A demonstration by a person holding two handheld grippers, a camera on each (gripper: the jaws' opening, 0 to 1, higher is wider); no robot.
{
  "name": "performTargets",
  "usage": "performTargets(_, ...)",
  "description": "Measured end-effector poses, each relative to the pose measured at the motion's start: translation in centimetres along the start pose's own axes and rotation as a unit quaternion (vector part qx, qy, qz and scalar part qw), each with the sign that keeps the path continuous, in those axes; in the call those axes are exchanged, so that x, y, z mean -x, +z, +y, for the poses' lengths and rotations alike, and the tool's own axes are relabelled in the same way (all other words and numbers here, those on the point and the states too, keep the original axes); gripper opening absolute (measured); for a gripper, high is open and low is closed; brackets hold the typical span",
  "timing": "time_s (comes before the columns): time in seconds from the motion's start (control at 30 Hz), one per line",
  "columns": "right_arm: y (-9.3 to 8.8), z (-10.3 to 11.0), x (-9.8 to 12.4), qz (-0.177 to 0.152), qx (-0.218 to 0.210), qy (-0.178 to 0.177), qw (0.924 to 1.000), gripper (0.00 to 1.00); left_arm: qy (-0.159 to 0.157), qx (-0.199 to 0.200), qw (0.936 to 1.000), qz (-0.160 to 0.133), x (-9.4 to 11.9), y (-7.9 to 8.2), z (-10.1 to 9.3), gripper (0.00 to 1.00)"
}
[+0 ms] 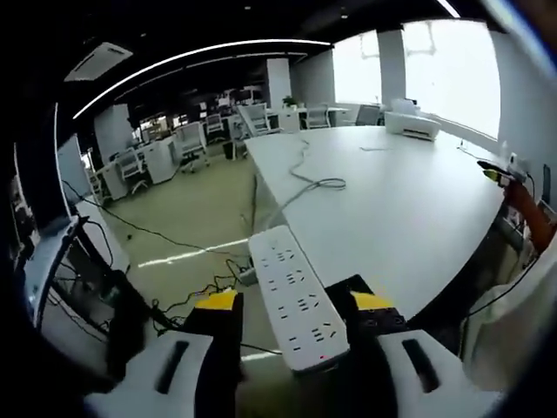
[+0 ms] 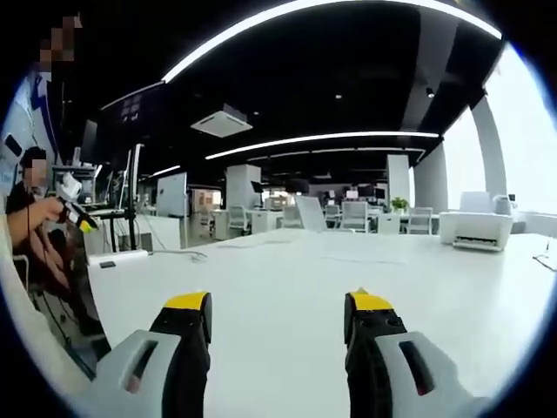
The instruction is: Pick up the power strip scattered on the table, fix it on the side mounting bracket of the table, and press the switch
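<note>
A white power strip (image 1: 296, 300) with several sockets lies lengthwise between the yellow-tipped jaws of my left gripper (image 1: 296, 305). It hangs over the floor just off the near corner of the white table (image 1: 400, 209), and the jaws look shut on its sides. Its grey cable (image 1: 306, 178) snakes across the tabletop. My right gripper (image 2: 278, 318) is open over the table (image 2: 287, 270), with nothing between its jaws. A yellow-tipped gripper (image 1: 493, 171) shows at the table's right edge.
A white printer (image 1: 411, 124) (image 2: 476, 229) stands at the table's far end. Black cables (image 1: 187, 300) trail over the floor beside the table. Office chairs and desks (image 1: 187, 144) stand beyond. At the left, a seated person (image 2: 35, 226) holds a yellow-tipped tool (image 2: 77, 216).
</note>
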State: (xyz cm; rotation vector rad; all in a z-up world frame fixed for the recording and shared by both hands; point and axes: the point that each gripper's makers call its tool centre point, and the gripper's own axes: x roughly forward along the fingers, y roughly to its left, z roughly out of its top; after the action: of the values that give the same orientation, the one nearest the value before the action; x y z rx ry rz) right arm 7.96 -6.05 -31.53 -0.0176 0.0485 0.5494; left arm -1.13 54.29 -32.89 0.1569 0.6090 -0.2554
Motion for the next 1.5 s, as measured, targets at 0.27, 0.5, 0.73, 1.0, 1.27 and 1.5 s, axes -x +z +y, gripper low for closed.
performTargets(0.27,-0.1,0.1,0.2,-0.001,-0.003,-0.002,1.0,0.57,-0.008,0.0,0.9995,0.031,-0.7,-1.6,0.0,0.49)
performTargets(0.5,-0.2,0.0,0.4,0.0,-0.005,-0.006,1.0,0.57,-0.004,-0.025,0.9981,0.057,-1.3,-2.4,-0.1,0.49)
performTargets(0.73,-0.8,-0.2,0.8,0.004,-0.01,-0.01,0.9999,0.56,-0.025,-0.023,0.9965,0.076,-1.9,-3.3,-0.4,0.49)
performTargets(1.0,-0.8,-0.4,1.1,0.001,-0.014,-0.016,0.9998,0.55,-0.04,-0.026,0.9941,0.097,-2.3,-4.0,-0.7,0.46)
performTargets(1.27,-1.1,-0.3,1.1,0.003,-0.016,-0.016,0.9997,0.55,-0.055,-0.033,0.9919,0.109,-3.0,-4.4,-0.8,0.44)
performTargets(1.5,-1.2,-0.6,1.4,0.003,-0.017,-0.02,0.9996,0.54,-0.062,-0.038,0.9902,0.119,-3.5,-4.6,-1.0,0.44)
